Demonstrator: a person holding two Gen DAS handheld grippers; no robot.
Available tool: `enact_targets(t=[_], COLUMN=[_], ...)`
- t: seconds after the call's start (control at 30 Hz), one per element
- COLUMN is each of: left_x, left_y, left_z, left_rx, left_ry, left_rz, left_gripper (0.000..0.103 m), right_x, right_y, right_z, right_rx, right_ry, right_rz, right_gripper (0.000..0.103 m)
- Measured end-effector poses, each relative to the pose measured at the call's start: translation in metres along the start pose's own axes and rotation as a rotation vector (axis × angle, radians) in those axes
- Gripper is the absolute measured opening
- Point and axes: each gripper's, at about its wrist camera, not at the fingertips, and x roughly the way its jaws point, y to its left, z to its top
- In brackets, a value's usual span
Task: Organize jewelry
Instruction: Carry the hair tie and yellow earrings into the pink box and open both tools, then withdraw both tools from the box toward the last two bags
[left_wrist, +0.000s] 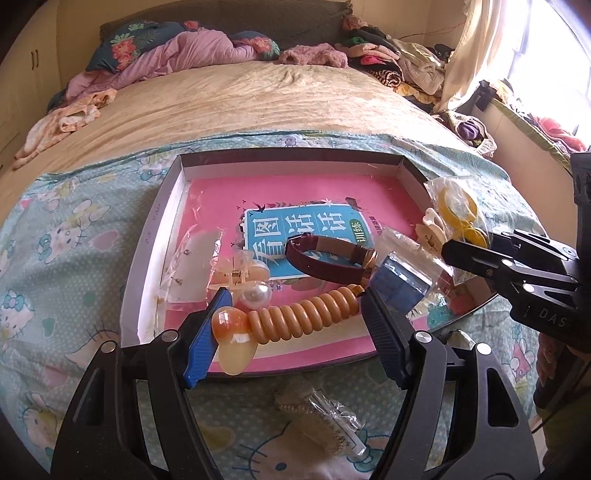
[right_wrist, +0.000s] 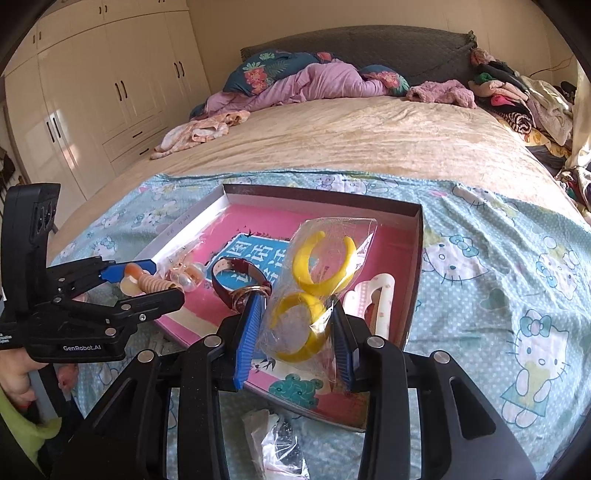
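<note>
A shallow cardboard box (left_wrist: 173, 199) with a pink book inside lies on the bed. My left gripper (left_wrist: 291, 314) is shut on a tan coiled hair tie (left_wrist: 303, 314) with an orange bead and a pale charm, held over the box's near edge. My right gripper (right_wrist: 295, 325) is shut on a clear bag of yellow bangles (right_wrist: 317, 280), held above the box's right side; it also shows in the left wrist view (left_wrist: 458, 210). In the box lie a dark red watch (left_wrist: 325, 258), a pearl hair clip (left_wrist: 255, 291), small clear bags and a white-pink clip (right_wrist: 380, 302).
A bagged beaded piece (left_wrist: 325, 417) lies on the Hello Kitty sheet (left_wrist: 74, 236) in front of the box. Another small bag (right_wrist: 273, 439) lies near the box's front. Bedding and clothes are piled at the bed's far end. Wardrobes (right_wrist: 92, 92) stand on the left.
</note>
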Motion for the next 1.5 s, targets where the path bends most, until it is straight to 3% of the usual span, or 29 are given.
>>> enact_targets(t=[0.33, 0.87, 1.5], left_x=[0.008, -0.023, -0.046], left_y=[0.000, 0.001, 0.001], left_z=[-0.005, -0.010, -0.046], left_rx=[0.002, -0.022, -0.054], left_ry=[0.025, -0.016, -0.004], left_rz=[0.017, 0.021, 0.012], left_gripper=[0.068, 0.090, 0.091], right_x=[0.016, -0.037, -0.064], right_y=[-0.001, 0.002, 0.010], right_z=[-0.009, -0.016, -0.052], right_rx=[0.007, 0.014, -0.013], right_ry=[0.044, -0.044, -0.003], right_rz=[-0.013, -0.010, -0.036], right_gripper=[0.040, 0.077, 0.078])
